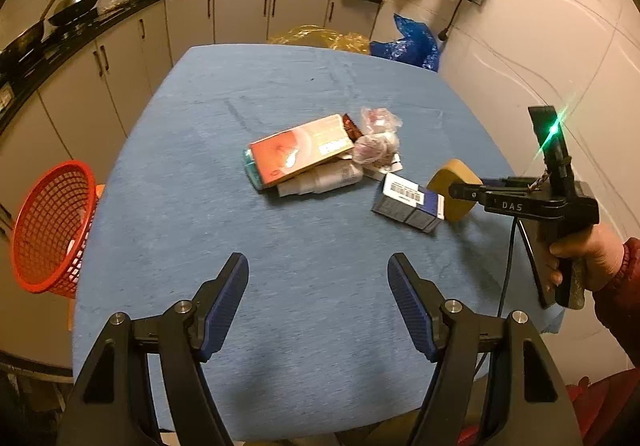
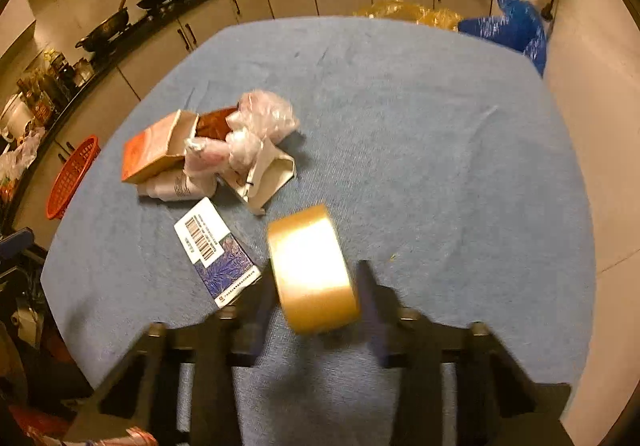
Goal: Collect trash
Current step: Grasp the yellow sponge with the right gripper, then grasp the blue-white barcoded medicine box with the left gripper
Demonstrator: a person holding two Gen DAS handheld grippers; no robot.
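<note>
A tan roll of packing tape (image 2: 312,266) sits between the fingers of my right gripper (image 2: 318,288), which is shut on it just above the blue tablecloth. In the left wrist view the same tape roll (image 1: 460,174) shows at the tip of the right gripper (image 1: 454,191), held by a person's hand (image 1: 576,250). A blue barcoded box (image 1: 408,202) (image 2: 218,254) lies beside it. Further in is a pile: an orange carton (image 1: 300,152) (image 2: 152,154), crumpled plastic bags (image 1: 376,138) (image 2: 256,126) and a white bottle (image 1: 320,180). My left gripper (image 1: 318,274) hangs open and empty over the table's near side.
A red mesh basket (image 1: 52,226) (image 2: 74,174) hangs off the table's left edge. The table (image 1: 200,106) has a blue cloth. Behind it are kitchen cabinets (image 1: 240,18) with pans on the counter, and yellow and blue plastic bags (image 1: 412,42) on the floor by the right wall.
</note>
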